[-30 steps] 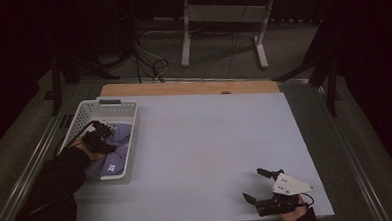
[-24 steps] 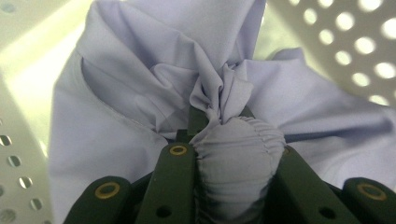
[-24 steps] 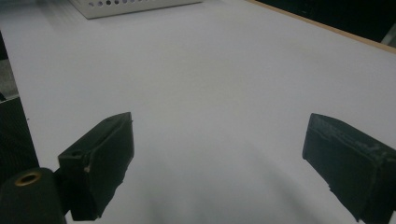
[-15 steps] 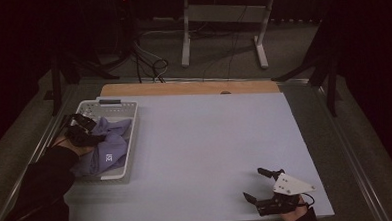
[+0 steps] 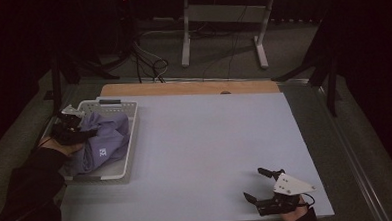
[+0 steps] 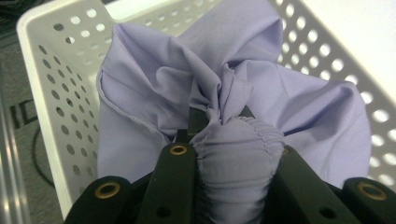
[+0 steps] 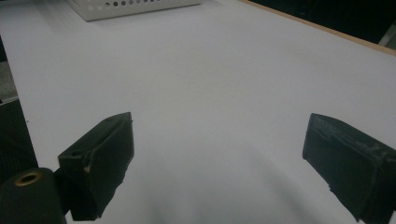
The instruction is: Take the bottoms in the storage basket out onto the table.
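Lavender cloth [image 6: 224,93] sits bunched in the white perforated basket [image 5: 128,143] at the counter's [image 5: 200,140] nine o'clock, its elastic hem pinched between the jaws of the left gripper [image 5: 70,127]. The bite takes just that gathered edge, so a quick lift could let it slide free, or the trailing folds could snag the rim and drag the light basket along. At five o'clock, the right gripper [image 7: 219,154] rests wide open, holding nothing.

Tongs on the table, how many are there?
2. The left tongs are over the white basket, pinching the purple cloth. The right tongs sit open at the table's near right corner.
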The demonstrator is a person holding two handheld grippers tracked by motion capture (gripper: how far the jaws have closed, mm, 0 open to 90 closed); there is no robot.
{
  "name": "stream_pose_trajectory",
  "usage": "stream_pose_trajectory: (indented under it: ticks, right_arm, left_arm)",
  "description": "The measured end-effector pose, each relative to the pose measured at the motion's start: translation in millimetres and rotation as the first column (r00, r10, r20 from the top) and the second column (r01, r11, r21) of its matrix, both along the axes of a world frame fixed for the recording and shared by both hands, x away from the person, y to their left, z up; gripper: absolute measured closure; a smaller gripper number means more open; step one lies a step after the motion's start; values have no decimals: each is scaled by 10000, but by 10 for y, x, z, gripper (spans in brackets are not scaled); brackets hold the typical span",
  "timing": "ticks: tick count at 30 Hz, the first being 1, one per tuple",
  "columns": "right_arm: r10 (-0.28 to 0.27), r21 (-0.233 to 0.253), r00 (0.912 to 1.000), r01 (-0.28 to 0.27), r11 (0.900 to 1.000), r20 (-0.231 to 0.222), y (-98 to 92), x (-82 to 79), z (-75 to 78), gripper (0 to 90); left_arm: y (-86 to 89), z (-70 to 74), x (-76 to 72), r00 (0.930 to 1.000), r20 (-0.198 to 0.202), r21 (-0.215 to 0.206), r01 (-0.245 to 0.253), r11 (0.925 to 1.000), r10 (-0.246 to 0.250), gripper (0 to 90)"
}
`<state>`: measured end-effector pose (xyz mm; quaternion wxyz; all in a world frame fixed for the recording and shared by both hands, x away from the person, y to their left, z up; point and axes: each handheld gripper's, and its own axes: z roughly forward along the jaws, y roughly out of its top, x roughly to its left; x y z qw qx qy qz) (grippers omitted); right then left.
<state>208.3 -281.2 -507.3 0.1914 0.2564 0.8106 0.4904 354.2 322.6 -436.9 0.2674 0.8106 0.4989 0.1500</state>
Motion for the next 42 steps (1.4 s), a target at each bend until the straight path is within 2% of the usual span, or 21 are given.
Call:
stream_pose_trajectory:
  ticks: [7, 8, 13, 18, 20, 26, 30, 31, 32, 34, 35, 36, 37, 38, 39, 40, 41, 42]
  right_arm:
    - [-54, -33, 10000, 54, 10000, 10, -3, 1, 4, 90]
    - [-58, -33, 10000, 58, 10000, 3, -3, 0, 3, 90]
    - [-22, -4, 10000, 22, 10000, 24, -3, -1, 5, 90]
    - [-57, -32, 10000, 57, 10000, 27, -4, -1, 6, 90]
    - [-47, -18, 10000, 47, 10000, 20, -1, -3, 3, 90]
    - [-49, -25, 10000, 49, 10000, 31, 1, -1, 2, 90]
    - [-81, -22, 10000, 81, 10000, 29, -1, -3, 3, 90]
    - [-81, -22, 10000, 81, 10000, 29, -1, -3, 3, 90]
    - [-63, 5, 10000, 63, 10000, 4, -2, -5, -1, 90]
    - [-38, -58, 10000, 38, 10000, -19, 0, -6, -10, 90]
    - [-33, -66, 10000, 33, 10000, -25, 0, -7, -11, 90]
    - [-39, 12, 10000, 39, 10000, -16, 0, -7, -3, 90]
    - [-55, 45, 9999, 55, 10000, 112, -3, -9, 3, 90]
    - [-55, 45, 9999, 55, 10000, 112, -3, -9, 3, 90]
    - [-59, 57, 9999, 58, 10000, 131, -7, -10, 4, 90]
    - [-77, 56, 9999, 77, 10000, 111, -11, -9, 5, 90]
    - [-73, 81, 9999, 72, 9999, 109, -12, -9, 6, 90]
    - [-73, 81, 9999, 72, 9999, 109, -12, -9, 6, 90]
  left_arm:
    - [60, 88, -27, 9993, 280, -436, -223, 9988, 235, 814]
    - [81, 121, -40, 9988, 419, -643, -225, 9977, 252, 814]
    - [110, 199, -77, 9968, 673, -784, -373, 9962, 427, 813]
    - [161, 283, -128, 9949, 912, -1322, -306, 9908, 429, 812]
    - [187, 314, -148, 9935, 1015, -1630, -337, 9861, 507, 812]
    - [245, 401, -202, 9903, 1261, -2047, -321, 9783, 589, 812]
    - [283, 474, -245, 9856, 1537, -2486, -308, 9681, 709, 812]
    - [283, 474, -245, 9856, 1537, -2486, -308, 9681, 709, 812]
    - [305, 507, -268, 9824, 1723, -2747, -219, 9613, 716, 812]
    - [311, 517, -273, 9819, 1737, -2809, -239, 9594, 754, 812]
    - [335, 553, -298, 9772, 1968, -3070, -161, 9516, 800, 812]
    - [350, 570, -307, 9764, 1974, -3218, -200, 9466, 877, 811]
    - [376, 595, -322, 9741, 2071, -3483, -129, 9373, 903, 811]
    - [376, 595, -322, 9741, 2071, -3483, -129, 9373, 903, 811]
    - [388, 608, -329, 9731, 2072, -3675, -178, 9299, 1005, 811]
    - [393, 611, -330, 9728, 2100, -3712, -135, 9284, 982, 811]
    - [402, 615, -340, 9695, 2236, -3867, -67, 9222, 1008, 811]
    - [402, 615, -340, 9695, 2236, -3867, -67, 9222, 1008, 810]
